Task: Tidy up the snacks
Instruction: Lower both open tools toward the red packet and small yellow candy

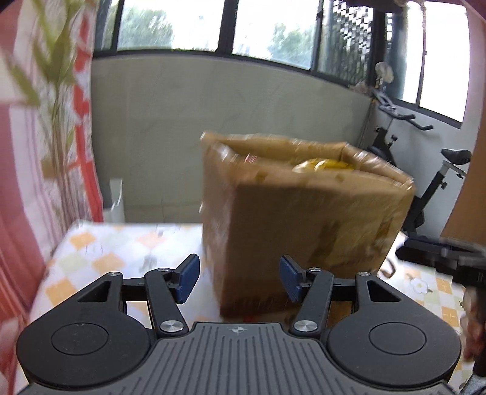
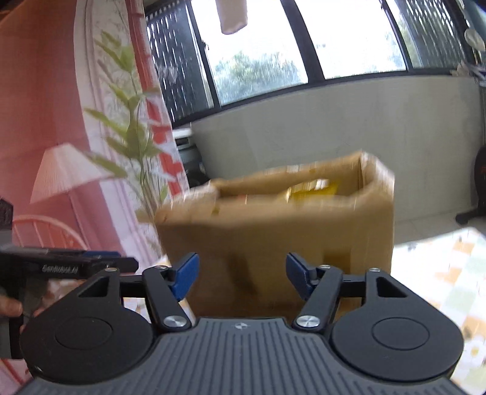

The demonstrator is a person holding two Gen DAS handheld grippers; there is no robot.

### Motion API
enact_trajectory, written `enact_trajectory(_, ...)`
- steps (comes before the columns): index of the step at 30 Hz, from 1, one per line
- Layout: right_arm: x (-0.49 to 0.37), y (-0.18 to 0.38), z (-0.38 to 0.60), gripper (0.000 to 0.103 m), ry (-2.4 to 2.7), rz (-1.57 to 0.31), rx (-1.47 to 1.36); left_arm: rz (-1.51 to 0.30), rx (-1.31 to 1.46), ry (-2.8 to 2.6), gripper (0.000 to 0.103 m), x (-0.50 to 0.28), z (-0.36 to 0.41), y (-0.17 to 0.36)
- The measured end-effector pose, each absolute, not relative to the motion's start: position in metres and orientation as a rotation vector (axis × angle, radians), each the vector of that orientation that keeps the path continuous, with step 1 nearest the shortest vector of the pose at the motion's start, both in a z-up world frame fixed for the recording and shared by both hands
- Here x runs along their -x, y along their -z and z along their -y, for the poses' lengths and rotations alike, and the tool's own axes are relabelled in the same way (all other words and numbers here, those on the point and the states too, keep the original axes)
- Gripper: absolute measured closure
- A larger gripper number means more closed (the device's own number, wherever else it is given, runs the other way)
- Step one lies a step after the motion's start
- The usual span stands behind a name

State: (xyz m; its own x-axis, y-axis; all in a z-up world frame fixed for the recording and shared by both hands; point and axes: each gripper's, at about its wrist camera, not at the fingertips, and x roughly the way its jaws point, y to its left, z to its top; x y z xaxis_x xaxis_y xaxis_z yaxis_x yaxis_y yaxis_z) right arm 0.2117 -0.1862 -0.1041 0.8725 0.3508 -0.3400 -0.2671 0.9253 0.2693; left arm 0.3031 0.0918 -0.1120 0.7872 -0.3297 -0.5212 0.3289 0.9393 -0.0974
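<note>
Checked tablecloth (image 1: 100,255), cardboard box (image 1: 303,218), windows (image 1: 194,24).

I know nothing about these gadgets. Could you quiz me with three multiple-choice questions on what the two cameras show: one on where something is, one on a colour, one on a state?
1. Where does the cardboard box stand?
A. On the table with the checked cloth
B. On the floor by the exercise bike
C. On the windowsill

2. What colour are the pads on the gripper fingers?
A. Red
B. Blue
C. White

3. How are the left gripper and right gripper set?
A. Both clamped on the box
B. One open, one shut
C. Both open, holding nothing

Answers:
1. A: the box's base sits on the patterned cloth, in front of both grippers.
2. B: both views show blue pads at the fingertips.
3. C: each view shows a wide gap between the pads, with nothing gripped; the box is blurred but sits beyond them.
</note>
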Motion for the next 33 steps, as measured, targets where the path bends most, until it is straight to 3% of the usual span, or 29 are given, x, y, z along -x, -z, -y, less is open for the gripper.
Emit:
enact_trajectory(9, -0.241, 0.170, 0.136, 0.044, -0.457, -0.810, -0.234, -0.607, 0.058, 0.343, 0.043, -0.311, -0.115, 0.141)
enact_trajectory(14, -0.253, 0.196, 0.114, 0.044, -0.458, -0.930, -0.164, -0.639, 0.069, 0.317, 0.043, -0.304, -0.124, 0.157)
enact_trajectory(27, -0.262, 0.213, 0.090, 0.049, -0.492, -0.894, 0.034, -0.693, 0.090, 0.292, 0.043, -0.294, -0.122, 0.178)
enact_trajectory(30, -0.258, 0.214, 0.090, 0.063, -0.488, -0.865, 0.099, -0.701, 0.085, 0.302, 0.043, -0.294, -0.114, 0.179)
enact_trajectory(33, -0.255, 0.216, 0.099, 0.068, -0.533, -0.833, 0.121, -0.726, 0.077, 0.303, 0.043, -0.297, -0.107, 0.185)
